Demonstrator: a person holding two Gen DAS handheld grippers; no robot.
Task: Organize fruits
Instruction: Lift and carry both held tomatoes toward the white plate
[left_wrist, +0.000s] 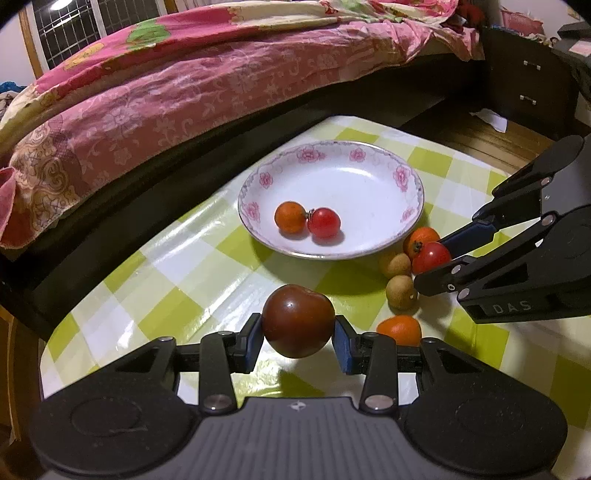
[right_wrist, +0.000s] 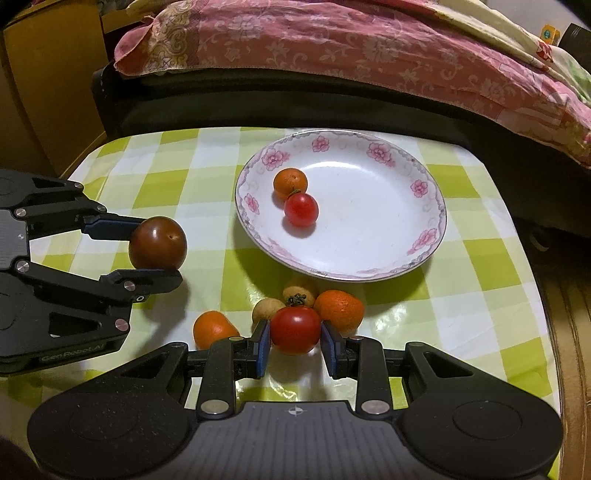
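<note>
At the far left of the right wrist view we see the left gripper (right_wrist: 157, 245) clamped on a dark brown-red tomato (right_wrist: 158, 243), held above the green-and-white checked tablecloth (right_wrist: 177, 166); white lettering on the gripper's side reads "GenRobot.AI". In its own view the same tomato (left_wrist: 298, 320) sits squeezed between the blue pads (left_wrist: 255, 341).

Moving right, a small orange fruit (right_wrist: 212, 328) lies on the cloth, then two tan round fruits (right_wrist: 264, 310), one partly hidden behind the other things. Next we see the right gripper (right_wrist: 295, 341) closed on a red tomato (right_wrist: 295, 329) with a green stem, low by the cloth; we cannot tell whether it is lifted. Just beside it on the right is another orange fruit (right_wrist: 340, 308). From the left wrist view the right gripper's body reads "DAS".

Beyond these stands the white plate (right_wrist: 424, 236) with pink flowers on its rim, holding one orange fruit and one red tomato that touch each other.
</note>
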